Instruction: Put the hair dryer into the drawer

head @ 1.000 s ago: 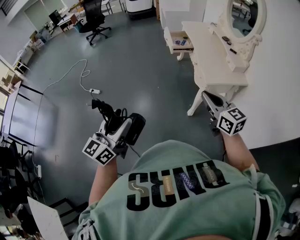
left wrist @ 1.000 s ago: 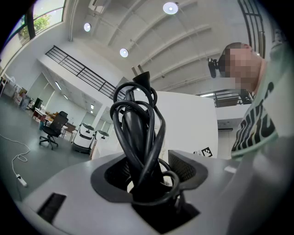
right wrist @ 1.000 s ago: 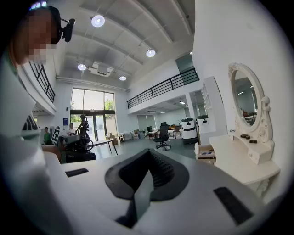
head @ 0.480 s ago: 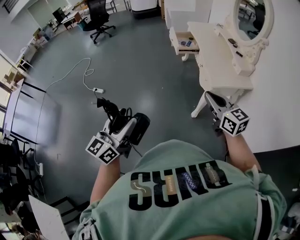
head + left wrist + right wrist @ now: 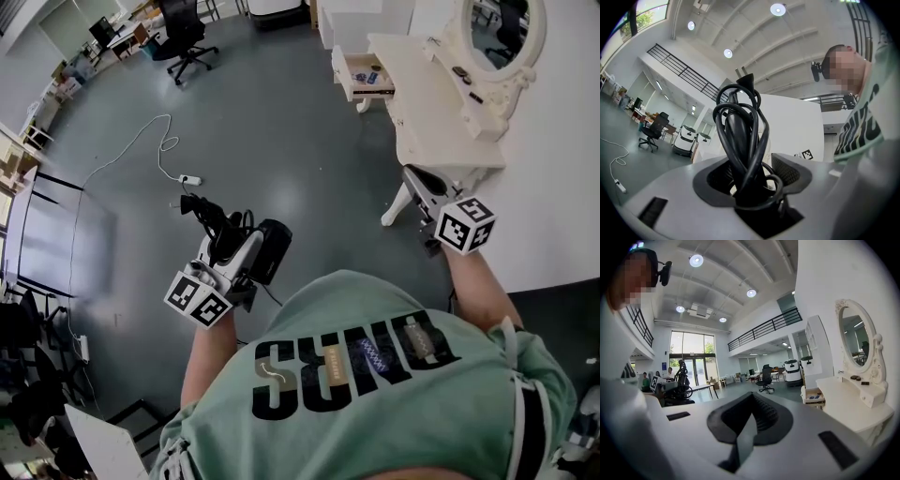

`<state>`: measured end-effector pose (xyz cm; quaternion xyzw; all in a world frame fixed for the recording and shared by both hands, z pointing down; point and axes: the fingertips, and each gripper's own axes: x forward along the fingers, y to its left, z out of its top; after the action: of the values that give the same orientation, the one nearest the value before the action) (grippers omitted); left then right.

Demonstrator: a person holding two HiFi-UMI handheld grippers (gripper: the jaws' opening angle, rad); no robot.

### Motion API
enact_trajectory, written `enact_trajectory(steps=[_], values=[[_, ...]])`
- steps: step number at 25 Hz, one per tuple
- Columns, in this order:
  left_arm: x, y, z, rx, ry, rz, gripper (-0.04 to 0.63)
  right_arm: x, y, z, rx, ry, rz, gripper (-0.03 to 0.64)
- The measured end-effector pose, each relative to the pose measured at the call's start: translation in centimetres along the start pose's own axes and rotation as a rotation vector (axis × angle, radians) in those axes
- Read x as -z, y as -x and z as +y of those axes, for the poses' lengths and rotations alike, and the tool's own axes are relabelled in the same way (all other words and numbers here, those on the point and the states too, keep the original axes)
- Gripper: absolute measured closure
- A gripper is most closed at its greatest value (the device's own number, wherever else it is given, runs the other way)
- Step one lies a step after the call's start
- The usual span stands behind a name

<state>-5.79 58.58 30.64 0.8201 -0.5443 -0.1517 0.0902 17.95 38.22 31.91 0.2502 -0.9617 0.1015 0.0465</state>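
Hanging in the air well short of its goal, the black plastic hair dryer point(image 5: 270, 251) sits in the left gripper point(image 5: 230, 255), whose jaws are closed around the handle with the black cord point(image 5: 740, 136) wound in loose loops about it. The open cream wooden drawer point(image 5: 361, 77) is well apart from it, across the grey floor point(image 5: 281, 131), at the far end of the cream carved dressing table point(image 5: 431, 103). The main risk, as I judge it, is the cord: the loops look slack, so one could slip free, dangle and catch on the drawer front or a table leg. The bulky head sticks out to one side of the jaws, so the dryer could also twist in the grip if swung quickly. A few small items point(image 5: 368, 79), too small to identify, already lie in the drawer and may leave little room, so the dryer could jam or ride up over the rim. The right gripper point(image 5: 417, 183) carries nothing, its jaws together, close beside the near table end; it could knock that corner. Nothing blocks the way across the floor: a thin white cable point(image 5: 150, 141) ending in a power strip point(image 5: 190, 180) lies to the left, and a black office chair point(image 5: 183, 37) stands farther off. An oval white-framed mirror point(image 5: 497, 33) tops the table.
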Motion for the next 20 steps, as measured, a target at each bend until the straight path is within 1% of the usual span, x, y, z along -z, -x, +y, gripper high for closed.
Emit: enact_trajectory(steps=[5,10,13,17,20], values=[[-0.5,1.3,1.8,0.007,0.005,0.002,0.342,-0.5,-1.6,1.2,0.019,0.015,-0.015,0.623],[-1.4,3.1,4.1,0.012,0.005,0.007,0.342,-0.9,-3.7,3.7,0.017,0.052,-0.029,0.623],[-1.6,4.0,5.4,0.013,0.001,0.015,0.342,-1.1,-5.2,4.7,0.014,0.057,-0.036,0.623],[-2.0,3.7,7.3,0.009,-0.004,0.026,0.342,-1.4,-7.6,4.0,0.017,0.044,-0.027,0.623],[-1.7,3.2,8.9,-0.009,0.015,0.027,0.342,-1.1,-9.2,3.0,0.015,0.036,-0.011,0.623]])
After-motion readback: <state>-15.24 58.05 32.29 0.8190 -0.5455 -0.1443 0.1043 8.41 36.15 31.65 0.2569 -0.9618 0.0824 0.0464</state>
